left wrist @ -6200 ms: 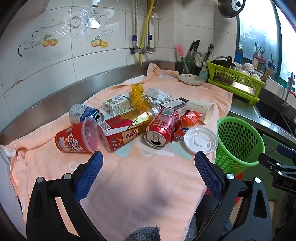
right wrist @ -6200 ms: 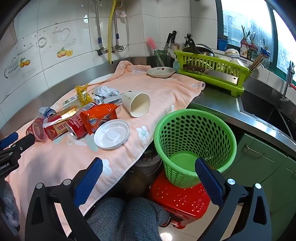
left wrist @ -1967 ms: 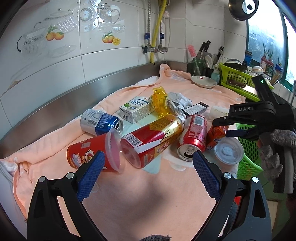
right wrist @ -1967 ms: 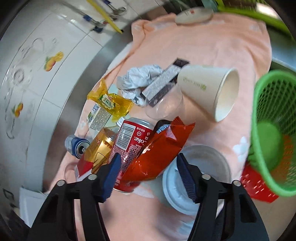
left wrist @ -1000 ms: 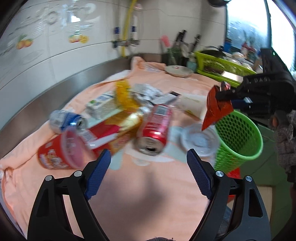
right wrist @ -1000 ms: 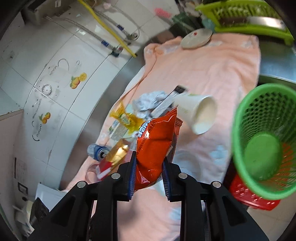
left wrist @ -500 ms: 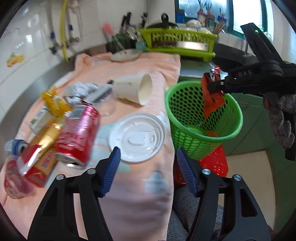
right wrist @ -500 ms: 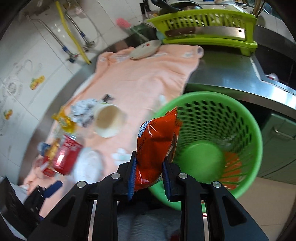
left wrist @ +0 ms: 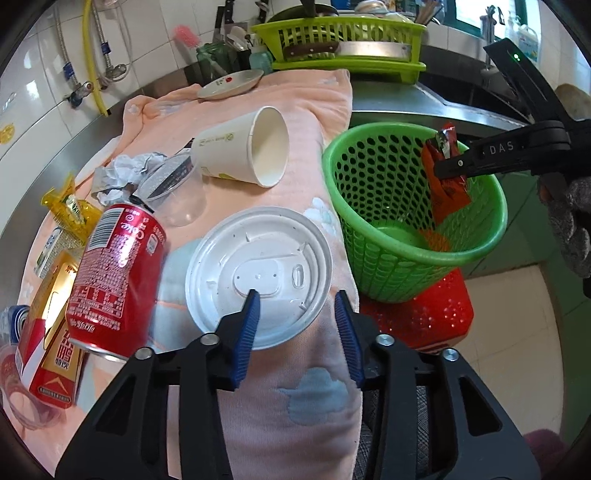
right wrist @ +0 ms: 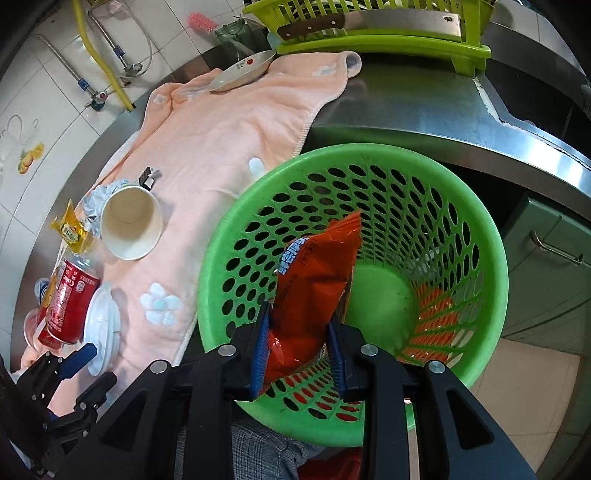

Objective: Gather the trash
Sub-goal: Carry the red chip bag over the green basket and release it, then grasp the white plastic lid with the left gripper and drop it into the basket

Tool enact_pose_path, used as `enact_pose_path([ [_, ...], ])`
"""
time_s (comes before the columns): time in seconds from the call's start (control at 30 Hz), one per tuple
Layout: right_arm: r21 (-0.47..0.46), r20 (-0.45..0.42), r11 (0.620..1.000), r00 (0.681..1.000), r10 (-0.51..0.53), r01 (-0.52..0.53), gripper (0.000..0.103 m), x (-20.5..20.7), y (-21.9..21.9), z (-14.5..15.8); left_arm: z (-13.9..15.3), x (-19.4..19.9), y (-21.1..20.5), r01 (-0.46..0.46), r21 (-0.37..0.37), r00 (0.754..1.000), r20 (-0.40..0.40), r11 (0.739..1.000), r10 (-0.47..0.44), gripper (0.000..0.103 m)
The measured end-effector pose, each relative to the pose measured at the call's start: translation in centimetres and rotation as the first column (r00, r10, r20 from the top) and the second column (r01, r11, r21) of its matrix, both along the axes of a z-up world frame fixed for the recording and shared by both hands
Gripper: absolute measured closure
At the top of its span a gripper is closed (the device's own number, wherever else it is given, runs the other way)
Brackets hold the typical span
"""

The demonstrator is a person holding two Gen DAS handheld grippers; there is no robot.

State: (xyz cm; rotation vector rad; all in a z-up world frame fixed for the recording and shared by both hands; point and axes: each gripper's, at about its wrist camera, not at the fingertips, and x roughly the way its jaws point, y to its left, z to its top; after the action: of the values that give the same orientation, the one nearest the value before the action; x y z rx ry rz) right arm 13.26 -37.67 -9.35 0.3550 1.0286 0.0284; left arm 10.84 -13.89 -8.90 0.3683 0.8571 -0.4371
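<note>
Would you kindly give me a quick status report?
Right gripper opening, orange snack wrapper between its jaws inside green mesh basket. Left gripper closing over white plastic lid. Nothing in the way.

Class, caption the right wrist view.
Right gripper lowers an orange snack bag into the green basket.

White wall tiles (left wrist: pixel 155 33) with fruit decals back a steel counter (right wrist: pixel 424 110); green cabinet doors (right wrist: pixel 546 254) below, pale floor tiles (left wrist: pixel 517 306), daylight at the window (left wrist: pixel 476 14).
</note>
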Motion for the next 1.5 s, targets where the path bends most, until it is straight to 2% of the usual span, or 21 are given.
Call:
enact_pose_path([
  [0.1,0.002,-0.003,1.0,1.0,0.006,-0.006,0.068,0.1,0.0,-0.1,0.0,0.2,-0.1,0.009,0.009,1.0,0.001,1.0,-0.009,0.073],
  [0.23,-0.014,0.003,1.0,1.0,0.001,-0.001,0.061,0.0,-0.2,0.0,0.0,0.2,-0.5,0.028,0.017,1.0,0.008,0.999,-0.028,0.089],
  [0.37,-0.013,0.016,1.0,1.0,-0.014,0.014,0.052,-0.2,-0.7,0.3,0.3,0.2,-0.4,0.028,-0.004,1.0,0.009,1.0,-0.028,0.093],
  [0.57,-0.012,0.051,1.0,0.998,-0.026,0.027,0.044,-1.3,-1.7,1.3,2.2,-0.4,-0.7,0.046,-0.052,0.999,0.028,0.998,-0.045,0.098],
  [0.67,-0.014,0.077,0.999,0.996,-0.035,0.036,0.042,-2.4,-2.4,1.9,3.6,-0.7,-1.3,0.067,-0.101,0.997,0.029,0.993,-0.065,0.099],
  [0.8,0.001,0.104,0.998,0.993,-0.064,0.064,0.041,-4.0,-3.9,2.6,5.2,-0.5,-3.4,0.12,-0.165,0.993,0.017,0.979,-0.118,0.099],
  [0.93,0.006,0.13,0.996,0.988,-0.088,0.088,0.041,-5.6,-5.4,3.1,5.6,0.2,-7.0,0.181,-0.19,0.983,0.004,0.965,-0.183,0.099],
  [1.07,-0.004,0.155,0.993,0.981,-0.116,0.118,0.039,-7.2,-7.0,3.5,4.6,1.8,-11.1,0.224,-0.235,0.969,-0.053,0.946,-0.242,0.099],
  [1.2,0.001,0.167,0.988,0.974,-0.155,0.157,0.039,-8.8,-9.0,3.2,1.9,3.7,-15.5,0.236,-0.262,0.95,-0.14,0.936,-0.279,0.099],
  [1.5,0.035,0.142,0.975,0.965,-0.222,0.219,0.038,-10.0,-12.4,1.1,-3.9,7.1,-21.1,0.197,-0.277,0.908,-0.309,0.941,-0.281,0.098],
])
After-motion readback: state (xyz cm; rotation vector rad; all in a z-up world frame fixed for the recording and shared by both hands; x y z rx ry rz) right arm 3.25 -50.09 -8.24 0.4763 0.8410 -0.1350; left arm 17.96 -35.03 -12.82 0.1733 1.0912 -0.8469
